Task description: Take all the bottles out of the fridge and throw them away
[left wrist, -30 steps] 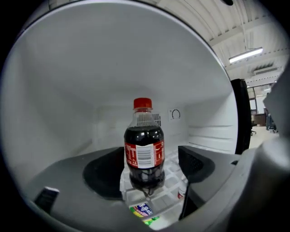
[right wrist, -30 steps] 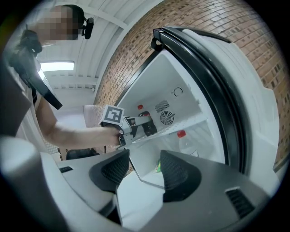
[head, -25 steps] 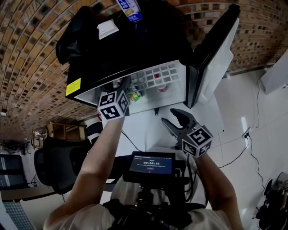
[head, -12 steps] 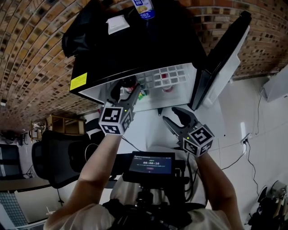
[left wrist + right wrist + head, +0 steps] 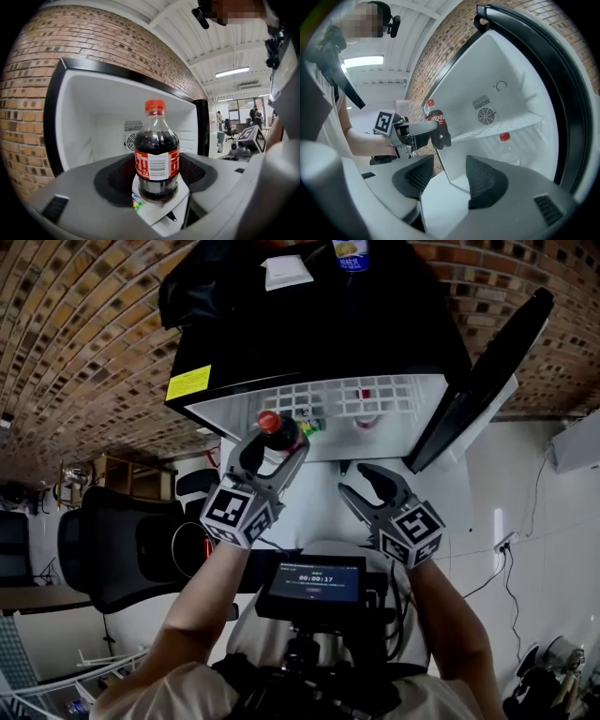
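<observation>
1. The left tongs (image 5: 274,442) pinched a dark cola bottle (image 5: 157,157) with a red cap, held upright just outside the open fridge (image 5: 309,334).
2. The right tongs (image 5: 361,482) stood spread with nothing between them, near the fridge's mouth.
3. Inside, below the wire shelf (image 5: 347,395), stood a clear red-capped bottle (image 5: 505,143).
4. The door (image 5: 487,381) hung open on the right.

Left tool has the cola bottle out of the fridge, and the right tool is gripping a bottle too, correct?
Not quite. The right tool is empty: the right gripper view shows its jaws apart with nothing between them. The left tool does have the cola bottle out of the fridge.
</observation>
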{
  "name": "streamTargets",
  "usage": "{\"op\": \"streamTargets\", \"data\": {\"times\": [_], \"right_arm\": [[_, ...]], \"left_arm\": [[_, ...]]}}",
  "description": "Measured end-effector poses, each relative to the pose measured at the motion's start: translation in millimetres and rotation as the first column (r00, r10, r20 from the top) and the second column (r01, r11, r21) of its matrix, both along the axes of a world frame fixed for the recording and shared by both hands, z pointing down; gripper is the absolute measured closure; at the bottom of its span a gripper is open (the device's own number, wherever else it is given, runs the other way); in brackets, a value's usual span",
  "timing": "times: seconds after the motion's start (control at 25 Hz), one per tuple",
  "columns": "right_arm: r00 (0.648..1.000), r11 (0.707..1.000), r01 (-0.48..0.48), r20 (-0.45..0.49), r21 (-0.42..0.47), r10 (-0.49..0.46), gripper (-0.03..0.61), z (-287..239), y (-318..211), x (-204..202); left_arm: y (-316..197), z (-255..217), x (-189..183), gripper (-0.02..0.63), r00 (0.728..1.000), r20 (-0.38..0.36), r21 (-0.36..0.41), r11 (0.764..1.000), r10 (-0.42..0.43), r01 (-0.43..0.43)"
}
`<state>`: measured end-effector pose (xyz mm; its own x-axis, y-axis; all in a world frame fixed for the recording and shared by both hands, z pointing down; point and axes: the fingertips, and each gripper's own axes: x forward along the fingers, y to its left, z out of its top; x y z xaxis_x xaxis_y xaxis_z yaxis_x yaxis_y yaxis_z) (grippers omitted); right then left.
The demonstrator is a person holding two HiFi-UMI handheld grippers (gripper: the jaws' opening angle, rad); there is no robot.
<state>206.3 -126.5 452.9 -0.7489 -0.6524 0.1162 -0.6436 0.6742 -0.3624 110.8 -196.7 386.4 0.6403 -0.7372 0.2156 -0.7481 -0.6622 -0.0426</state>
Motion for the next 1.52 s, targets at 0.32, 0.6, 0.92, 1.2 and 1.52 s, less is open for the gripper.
{"op": "streamTargets", "data": {"times": [0.32, 0.6, 0.92, 1.2, 1.52], "right_arm": [[0.996, 0.996, 0.087, -0.021, -0.022, -0.088, 0.380, 4, 9, -49], [0.982, 0.980, 0.185, -0.036, -0.067, -0.188, 0.380, 8, 22, -96], [0.957, 0.952, 0.280, -0.036, -0.123, -0.286, 0.380, 12, 38, -154], [0.926, 0.919, 0.366, -0.043, -0.149, -0.376, 0.380, 16, 51, -202], [0.895, 0.883, 0.432, -0.033, -0.183, -0.445, 0.380, 20, 58, -262]], "left_arm": [[36, 28, -56, 0.313, 0.997, -0.033, -0.065, 0.996, -0.063, 0.061], [75, 65, -119, 0.314, 0.982, -0.022, -0.188, 0.965, -0.188, 0.181], [113, 97, -189, 0.313, 0.953, -0.009, -0.260, 0.921, -0.303, 0.290], [145, 117, -254, 0.313, 0.904, 0.024, -0.305, 0.858, -0.426, 0.413], [197, 163, -368, 0.313, 0.790, 0.097, -0.377, 0.712, -0.606, 0.593]]}}
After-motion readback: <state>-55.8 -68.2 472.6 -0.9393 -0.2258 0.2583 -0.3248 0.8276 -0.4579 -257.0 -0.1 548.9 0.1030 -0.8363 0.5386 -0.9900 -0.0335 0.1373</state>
